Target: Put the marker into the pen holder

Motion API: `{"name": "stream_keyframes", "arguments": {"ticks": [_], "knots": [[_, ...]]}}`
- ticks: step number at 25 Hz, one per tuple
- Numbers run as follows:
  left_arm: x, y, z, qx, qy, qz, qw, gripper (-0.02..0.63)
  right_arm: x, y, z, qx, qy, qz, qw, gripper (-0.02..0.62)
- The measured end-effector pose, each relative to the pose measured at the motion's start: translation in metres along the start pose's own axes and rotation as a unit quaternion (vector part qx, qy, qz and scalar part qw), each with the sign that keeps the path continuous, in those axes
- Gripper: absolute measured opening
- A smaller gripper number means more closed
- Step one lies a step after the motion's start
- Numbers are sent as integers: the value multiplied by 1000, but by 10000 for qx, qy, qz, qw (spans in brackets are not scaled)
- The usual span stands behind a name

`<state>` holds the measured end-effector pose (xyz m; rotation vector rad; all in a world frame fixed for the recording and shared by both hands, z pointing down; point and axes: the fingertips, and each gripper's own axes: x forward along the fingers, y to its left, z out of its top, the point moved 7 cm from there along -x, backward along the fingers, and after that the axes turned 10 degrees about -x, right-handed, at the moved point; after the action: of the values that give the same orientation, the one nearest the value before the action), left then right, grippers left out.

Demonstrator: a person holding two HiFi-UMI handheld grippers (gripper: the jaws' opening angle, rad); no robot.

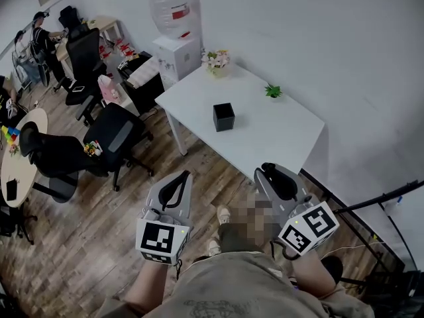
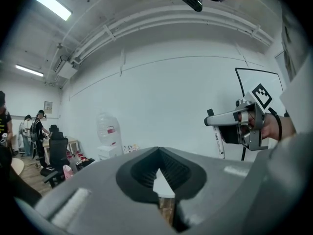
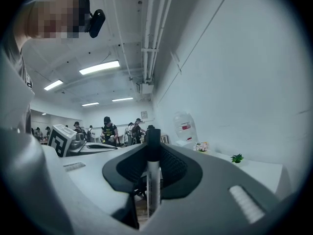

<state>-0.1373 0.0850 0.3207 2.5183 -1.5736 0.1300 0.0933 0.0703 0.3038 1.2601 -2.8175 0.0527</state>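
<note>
An office: swivel chairs (image 1: 109,141), water dispenser (image 1: 175,45), white table (image 1: 278,134).

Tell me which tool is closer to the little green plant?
Right. The right tool hangs over the white table's edge, below the small green plant; the left tool is over the wooden floor, farther left.

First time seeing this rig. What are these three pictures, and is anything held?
No robot: a person holds a two-jaw gripper in each hand. The head view, from a camera on the person's head, looks down on the left gripper, the right gripper and a white table. Each gripper view comes from a camera riding on that gripper, looking along its jaws. On the table stand a black pen holder, a small green plant and some flowers. The right gripper grips a marker; the left gripper's jaws are together, empty.
</note>
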Motion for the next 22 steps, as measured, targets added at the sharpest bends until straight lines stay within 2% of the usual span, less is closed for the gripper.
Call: {"name": "stream_keyframes", "arguments": {"ticks": [9,15,22], "knots": [[69,24,9,163,-33,-79,9998,1,53,-46,-8,103,8,2,9999,100],[135,48,13,190,158,-173,9995,1,108,-88,-20,195,122,128,9997,100],[207,81,22,216,345,-87,9991,1,178,-141,-34,362,324,303,9984,101]]}}
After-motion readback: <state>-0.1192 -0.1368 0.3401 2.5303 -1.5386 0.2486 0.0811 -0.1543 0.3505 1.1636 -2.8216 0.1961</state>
